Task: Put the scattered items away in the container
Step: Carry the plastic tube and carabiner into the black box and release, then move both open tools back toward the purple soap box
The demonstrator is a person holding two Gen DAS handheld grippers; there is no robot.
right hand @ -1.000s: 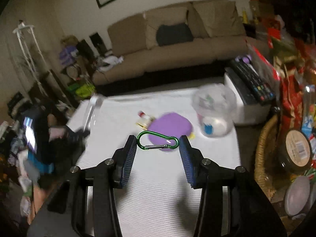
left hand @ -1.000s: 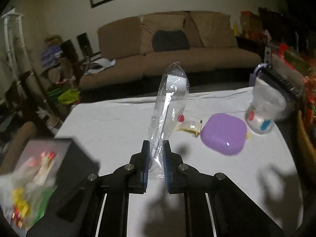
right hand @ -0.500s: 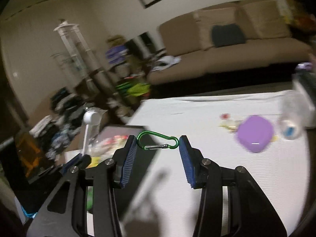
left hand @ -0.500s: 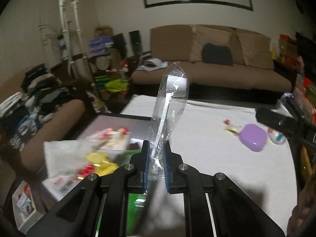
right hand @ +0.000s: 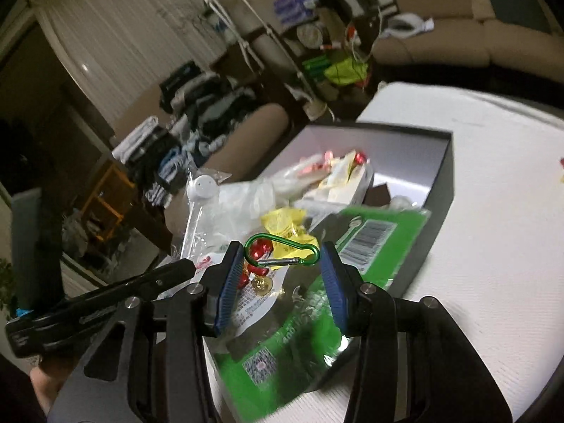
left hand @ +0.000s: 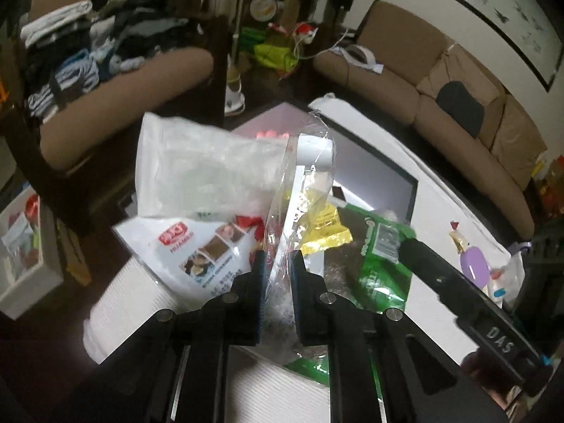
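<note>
Left tongs (left hand: pixel 275 282) pinching clear bag (left hand: pixel 299 190); right tongs (right hand: pixel 282 275) gripping carabiner (right hand: pixel 282 250) at frame center, seen in right view only, above box (right hand: pixel 440 190).

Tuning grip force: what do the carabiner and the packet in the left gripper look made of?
Carabiner: looks like metal, green glossy body with a bare silvery gate. Packet: thin clear plastic film, crinkled with glare streaks, around a white, likely plastic, item; it probably deforms easily.

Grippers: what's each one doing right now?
Left gripper: shut on a clear packet.
Right gripper: shut on a green carabiner.
</note>
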